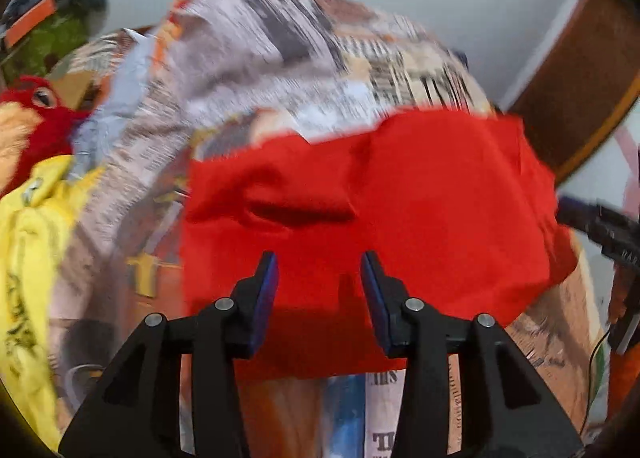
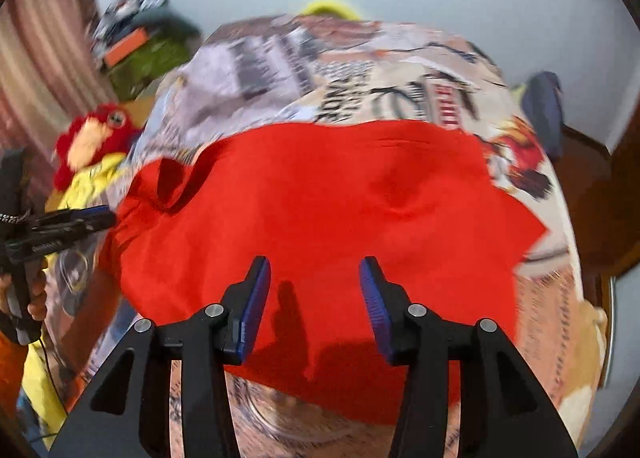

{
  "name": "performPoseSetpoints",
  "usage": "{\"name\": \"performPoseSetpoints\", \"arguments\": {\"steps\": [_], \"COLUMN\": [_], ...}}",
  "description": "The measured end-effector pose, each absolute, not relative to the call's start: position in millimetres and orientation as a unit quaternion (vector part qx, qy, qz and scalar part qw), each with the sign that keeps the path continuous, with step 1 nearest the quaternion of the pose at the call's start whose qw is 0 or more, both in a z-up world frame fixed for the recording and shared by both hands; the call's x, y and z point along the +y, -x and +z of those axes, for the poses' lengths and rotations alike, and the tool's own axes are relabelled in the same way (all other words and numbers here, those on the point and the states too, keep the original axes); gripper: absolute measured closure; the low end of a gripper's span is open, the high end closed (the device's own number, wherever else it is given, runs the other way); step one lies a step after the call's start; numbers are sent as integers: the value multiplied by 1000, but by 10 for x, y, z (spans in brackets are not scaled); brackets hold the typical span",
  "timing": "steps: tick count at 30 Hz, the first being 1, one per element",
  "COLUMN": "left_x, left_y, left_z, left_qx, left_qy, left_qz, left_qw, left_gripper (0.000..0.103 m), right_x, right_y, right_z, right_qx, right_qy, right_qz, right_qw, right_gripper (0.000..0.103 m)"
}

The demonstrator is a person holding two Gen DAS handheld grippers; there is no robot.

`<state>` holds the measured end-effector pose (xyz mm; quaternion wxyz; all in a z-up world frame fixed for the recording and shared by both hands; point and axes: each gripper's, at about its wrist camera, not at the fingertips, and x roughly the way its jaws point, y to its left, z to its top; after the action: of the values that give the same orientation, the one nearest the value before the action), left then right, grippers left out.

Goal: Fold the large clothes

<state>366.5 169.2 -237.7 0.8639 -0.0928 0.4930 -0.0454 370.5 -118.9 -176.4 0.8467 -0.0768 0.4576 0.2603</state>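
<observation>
A red garment (image 1: 400,194) lies spread on a bed with a newsprint-patterned sheet (image 1: 280,58), a fold ridge near its left side. My left gripper (image 1: 320,258) hovers over the garment's near edge, jaws apart, nothing pinched between the blue pads. In the right wrist view the same red garment (image 2: 320,198) fills the middle, and my right gripper (image 2: 316,262) stands open above its near hem. The left gripper (image 2: 92,218) shows at the garment's left corner, held by a hand. The right gripper (image 1: 592,222) shows at the garment's right edge.
A yellow garment (image 1: 28,242) and a red plush toy (image 1: 32,106) lie left of the bed sheet. A green bundle (image 2: 148,58) sits at the far left. Brown wooden furniture (image 1: 580,78) stands to the right, with a dark blue item (image 2: 544,106) beside it.
</observation>
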Motion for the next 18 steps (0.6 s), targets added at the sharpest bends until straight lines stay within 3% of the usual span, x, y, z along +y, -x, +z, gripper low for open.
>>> {"name": "performPoseSetpoints", "arguments": {"steps": [6, 13, 15, 18], "left_x": [1490, 2234, 2441, 2664], "left_y": [-4035, -4606, -4632, -4517], "left_z": [-2751, -2841, -2851, -2851], "left_qx": [518, 514, 509, 507], "left_qy": [70, 112, 119, 140], "left_qz": [-44, 65, 99, 127], "left_qw": [852, 848, 847, 841], "left_gripper": [60, 60, 60, 59], "right_x": [-1000, -1625, -1854, -2136], "right_y": [-3939, -4144, -4089, -3984], "right_z": [-2050, -2261, -2296, -2302], "right_qx": [463, 485, 480, 479], "right_qy": [125, 45, 36, 17], "right_qz": [245, 187, 179, 162], "right_qw": [843, 853, 858, 863], "right_gripper": [60, 60, 54, 54]}}
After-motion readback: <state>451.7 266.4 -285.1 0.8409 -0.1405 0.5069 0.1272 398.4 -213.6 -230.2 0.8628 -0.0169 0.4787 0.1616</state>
